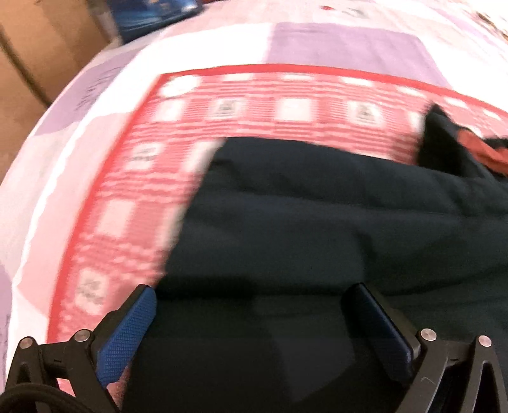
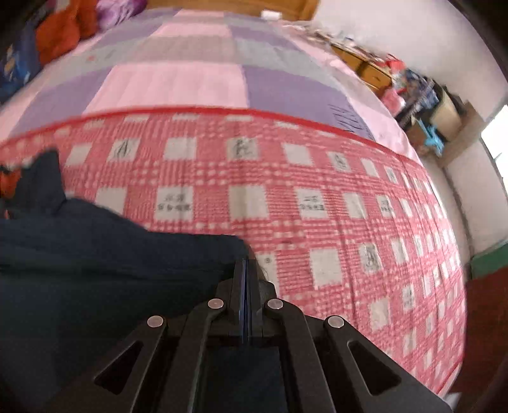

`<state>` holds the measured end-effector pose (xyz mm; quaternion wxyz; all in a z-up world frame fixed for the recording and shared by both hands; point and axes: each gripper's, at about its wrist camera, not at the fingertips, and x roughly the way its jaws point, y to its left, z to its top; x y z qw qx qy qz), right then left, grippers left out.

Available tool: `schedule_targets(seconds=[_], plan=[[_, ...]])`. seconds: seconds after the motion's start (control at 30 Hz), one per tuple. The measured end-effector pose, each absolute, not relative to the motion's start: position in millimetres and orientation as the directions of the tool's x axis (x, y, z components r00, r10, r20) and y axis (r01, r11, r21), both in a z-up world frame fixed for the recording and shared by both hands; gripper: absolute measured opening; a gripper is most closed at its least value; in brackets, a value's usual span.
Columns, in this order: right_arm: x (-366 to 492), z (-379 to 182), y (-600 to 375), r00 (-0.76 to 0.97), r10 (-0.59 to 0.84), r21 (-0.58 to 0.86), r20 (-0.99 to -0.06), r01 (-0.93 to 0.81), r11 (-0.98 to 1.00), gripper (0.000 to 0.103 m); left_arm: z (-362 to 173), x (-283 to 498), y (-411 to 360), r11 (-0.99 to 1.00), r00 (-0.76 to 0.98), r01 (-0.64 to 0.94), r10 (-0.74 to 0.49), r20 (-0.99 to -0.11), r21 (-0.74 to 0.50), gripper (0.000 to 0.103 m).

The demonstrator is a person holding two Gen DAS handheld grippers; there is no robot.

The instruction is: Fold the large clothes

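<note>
A large dark navy garment (image 1: 317, 222) lies on a red-and-white checked cloth (image 1: 127, 190) spread over the bed. An orange-red lining (image 1: 485, 152) shows at its far right end. My left gripper (image 1: 250, 287) hangs open over the garment's left part, and its blue pads (image 1: 127, 333) grip nothing. In the right wrist view the garment (image 2: 95, 254) fills the lower left. My right gripper (image 2: 245, 263) is shut at the garment's right corner, with the cloth edge running into its fingertips. Both views are blurred.
The checked cloth (image 2: 317, 206) lies on a pink and purple patchwork bedsheet (image 2: 190, 79). Orange and purple bedding (image 2: 63, 28) is piled at the far left of the bed. Cluttered wooden furniture (image 2: 374, 70) stands along the right wall. A brown board (image 1: 28, 79) is at the left.
</note>
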<state>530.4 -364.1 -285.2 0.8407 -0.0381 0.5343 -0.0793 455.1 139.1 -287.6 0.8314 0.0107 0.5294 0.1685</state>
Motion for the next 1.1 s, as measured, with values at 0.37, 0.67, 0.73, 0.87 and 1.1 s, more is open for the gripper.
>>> schedule_targets(seconds=[0.37, 0.67, 0.73, 0.87, 1.1], plan=[[379, -225, -251, 0.611, 0.055, -0.056, -0.790, -0.161, 0.985, 0.084, -230, 355, 75, 0.990, 0.519, -0.113, 0.134, -0.844, 0.088, 0.103], [336, -287, -170, 0.455, 0.075, -0.086, -0.887, -0.323, 0.942, 0.084, -293, 309, 4, 1.000, 0.401, 0.021, -0.023, -0.916, -0.016, 0.103], [365, -290, -170, 0.473, 0.046, -0.132, -0.880, -0.337, 0.932, 0.092, -298, 330, 6, 0.999, 0.408, 0.049, -0.023, -0.913, -0.003, 0.103], [414, -288, -172, 0.525, 0.010, -0.176, -0.851, -0.304, 0.936, 0.103, -288, 359, 1, 0.995, 0.452, 0.088, 0.003, -0.892, 0.049, 0.103], [489, -282, -227, 0.466, -0.080, -0.161, -0.881, -0.137, 0.977, 0.103, -283, 414, 26, 1.000, 0.455, 0.010, -0.021, -0.890, -0.018, 0.103]])
